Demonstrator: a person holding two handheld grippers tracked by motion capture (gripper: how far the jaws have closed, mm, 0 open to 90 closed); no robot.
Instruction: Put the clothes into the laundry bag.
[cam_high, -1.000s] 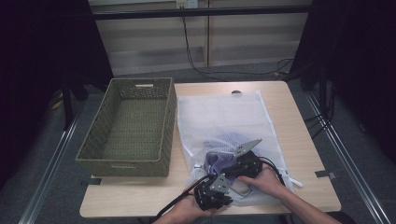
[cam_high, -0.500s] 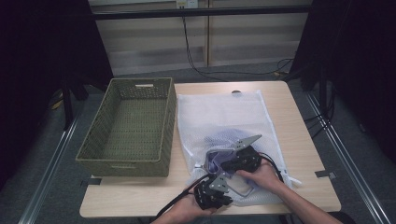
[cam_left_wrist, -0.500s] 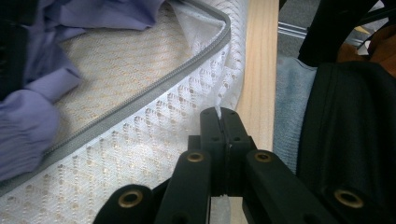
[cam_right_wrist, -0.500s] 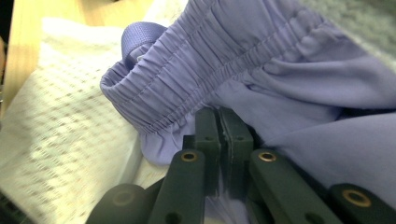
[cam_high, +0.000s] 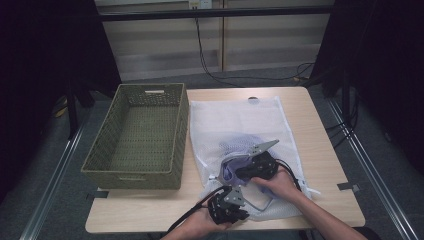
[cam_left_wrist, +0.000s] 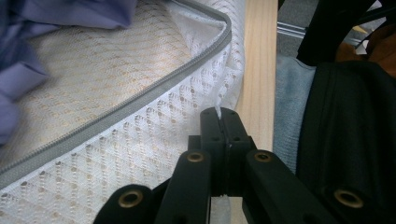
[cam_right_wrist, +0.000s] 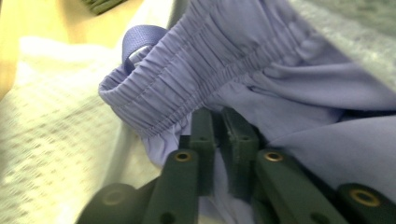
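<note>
White mesh bag (cam_high: 240, 125), lavender garment (cam_right_wrist: 280, 88), green basket (cam_high: 140, 135).

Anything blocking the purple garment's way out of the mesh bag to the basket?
Only the mesh bag itself: the purple garment sits partly inside its unzipped mouth. The left gripper pinches the bag edge. The table strip toward the basket looks free.
</note>
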